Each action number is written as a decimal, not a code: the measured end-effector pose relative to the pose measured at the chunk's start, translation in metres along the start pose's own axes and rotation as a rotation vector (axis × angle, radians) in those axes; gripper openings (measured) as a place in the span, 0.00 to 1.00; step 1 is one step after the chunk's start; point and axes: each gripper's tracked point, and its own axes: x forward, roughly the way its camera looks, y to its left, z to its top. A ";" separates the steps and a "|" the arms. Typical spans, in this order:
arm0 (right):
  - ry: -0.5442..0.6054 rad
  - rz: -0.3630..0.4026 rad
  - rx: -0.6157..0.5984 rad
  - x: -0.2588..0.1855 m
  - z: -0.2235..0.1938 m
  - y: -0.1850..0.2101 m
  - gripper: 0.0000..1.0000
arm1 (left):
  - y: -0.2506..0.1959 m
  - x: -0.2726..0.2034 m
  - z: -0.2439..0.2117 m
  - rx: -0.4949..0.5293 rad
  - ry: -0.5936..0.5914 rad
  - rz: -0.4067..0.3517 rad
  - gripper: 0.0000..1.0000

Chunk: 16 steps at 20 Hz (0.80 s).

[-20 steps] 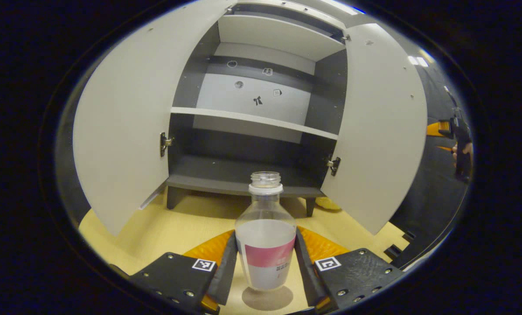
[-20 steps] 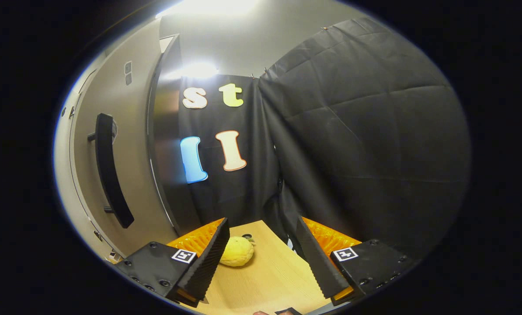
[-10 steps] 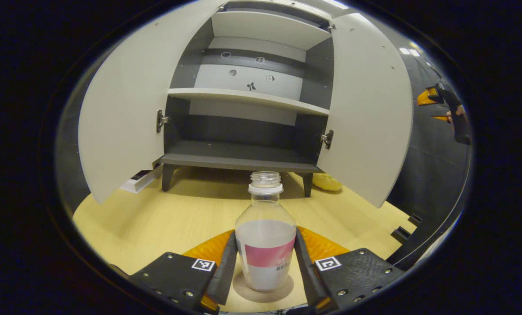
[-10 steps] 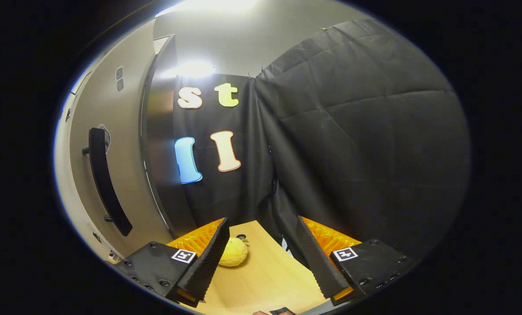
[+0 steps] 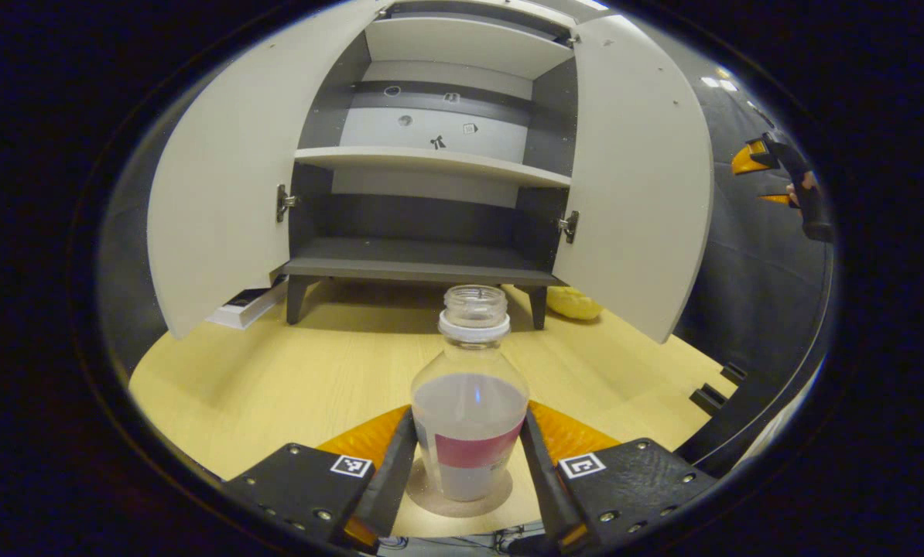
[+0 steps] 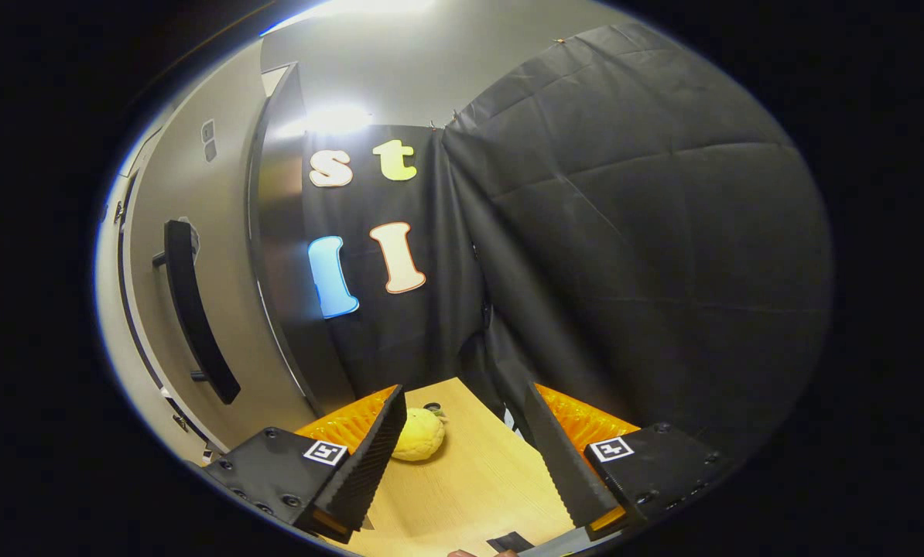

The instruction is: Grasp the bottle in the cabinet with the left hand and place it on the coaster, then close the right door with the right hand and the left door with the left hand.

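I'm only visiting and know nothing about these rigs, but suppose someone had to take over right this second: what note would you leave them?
Left gripper: its fingers flank the bottle, which stands upright on the coaster on the table. Whether the fingers press on it or have let go, I cannot tell.
Right gripper: open, holding nothing, near the outer face of the right door, by its handle.
Cabinet: both doors wide open, left door included; shelves bare.
Done: bottle out of the cabinet and on the coaster.
Left: release the bottle, close the right door with the right gripper, then the left door with the left.
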 end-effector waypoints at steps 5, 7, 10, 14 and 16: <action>0.002 -0.009 0.003 -0.006 -0.005 -0.003 0.92 | -0.010 -0.015 0.001 0.022 0.009 -0.019 0.97; 0.002 -0.009 0.007 -0.007 -0.006 -0.003 0.98 | -0.013 -0.023 0.006 0.026 0.018 -0.032 0.97; -0.003 -0.005 0.012 -0.007 -0.007 -0.001 0.98 | -0.019 -0.052 0.021 0.064 0.001 -0.025 0.92; -0.009 0.011 0.014 -0.007 -0.010 0.005 0.92 | -0.019 -0.096 0.061 0.072 -0.058 -0.013 0.92; -0.010 0.032 0.013 -0.009 -0.009 0.013 0.92 | -0.018 -0.118 0.091 0.074 -0.105 0.010 0.92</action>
